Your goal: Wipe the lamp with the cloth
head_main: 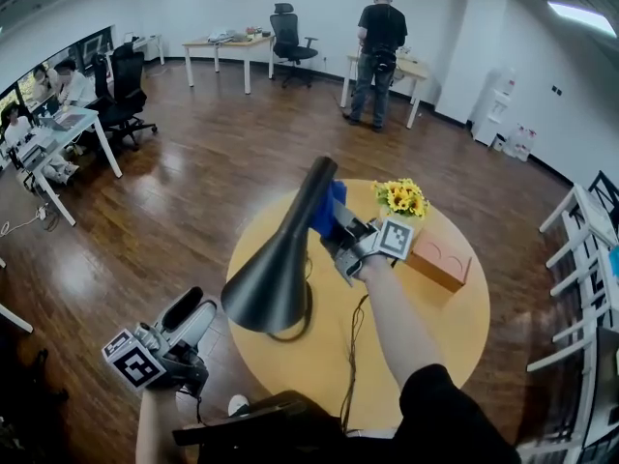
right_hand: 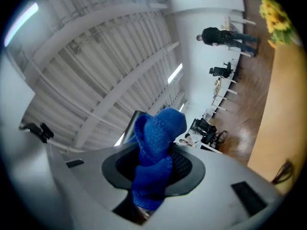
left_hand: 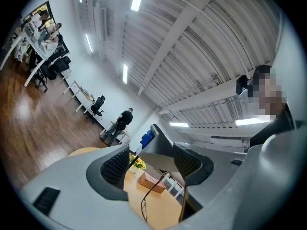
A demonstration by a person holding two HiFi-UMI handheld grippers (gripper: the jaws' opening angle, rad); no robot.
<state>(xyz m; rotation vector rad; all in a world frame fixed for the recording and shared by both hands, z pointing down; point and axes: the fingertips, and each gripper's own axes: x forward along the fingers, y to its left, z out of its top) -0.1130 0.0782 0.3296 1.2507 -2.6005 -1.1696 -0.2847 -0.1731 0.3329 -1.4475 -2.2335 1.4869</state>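
Wiping step: right tool (head_main: 338,228) clamps the blue cloth (head_main: 327,206) at the lamp (head_main: 279,271) stem, left tool (head_main: 193,309) spread and empty; next probably needs a firm stroke toward the near shade.

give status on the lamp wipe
Right tongs shut on blue cloth, at neck of lamp. Left tongs open, empty. Sunflowers, box close by, not blocking.

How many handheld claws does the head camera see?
2. The left claw hangs open off the near-left edge of the round wooden table; the right claw, above the table, grips a blue cloth at the neck of the black cone-shaded lamp.
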